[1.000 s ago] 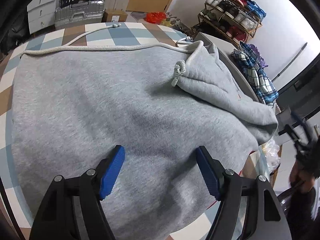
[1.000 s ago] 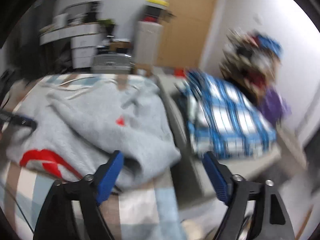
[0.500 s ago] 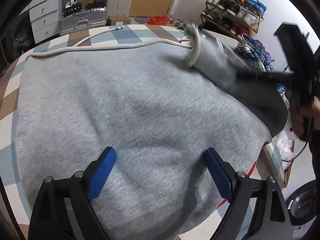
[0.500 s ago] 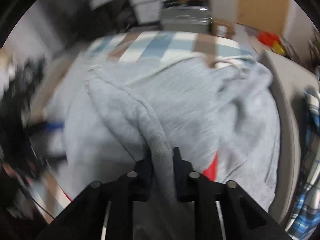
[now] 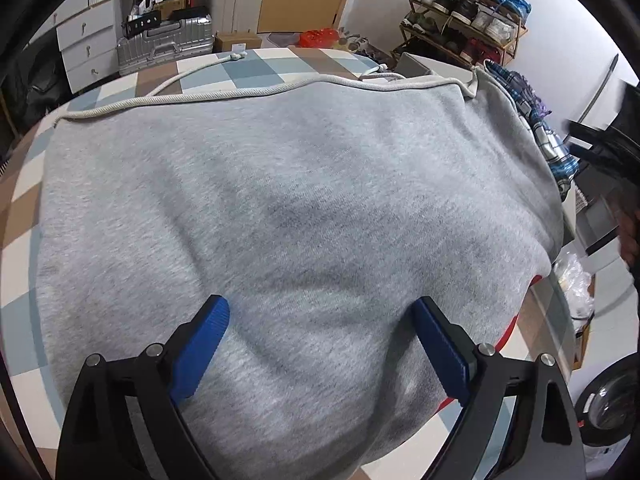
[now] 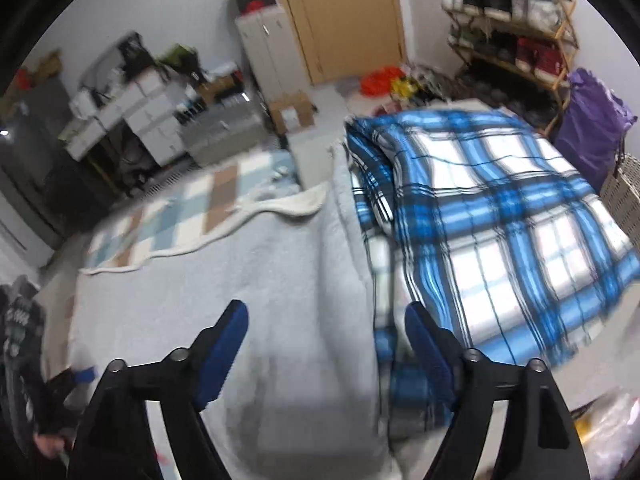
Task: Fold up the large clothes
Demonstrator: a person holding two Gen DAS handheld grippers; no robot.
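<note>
A large grey sweatshirt (image 5: pixel 300 200) lies spread flat over the checked table (image 5: pixel 260 68), with its white drawstring cord (image 5: pixel 240 94) running along the far edge. My left gripper (image 5: pixel 324 344) hovers over its near part with the jaws opening and nothing pinched between the blue pads. In the blurred right wrist view, my right gripper (image 6: pixel 326 356) is over the sweatshirt's (image 6: pixel 260 280) right edge. Its jaws are opening, and the fabric lies below them, not gripped. A red print (image 5: pixel 508 332) peeks out under the right hem.
A blue plaid garment (image 6: pixel 500 220) lies on a grey surface just right of the table. A shoe rack (image 5: pixel 468 12) stands at the back right, a silver suitcase (image 5: pixel 164 44) and white drawers behind the table. A person's hand (image 5: pixel 630 232) shows at the right edge.
The right gripper was shut on a fold of grey fabric; it has let go and swung right. The bunched part now lies flat. The left jaws stand wider.
</note>
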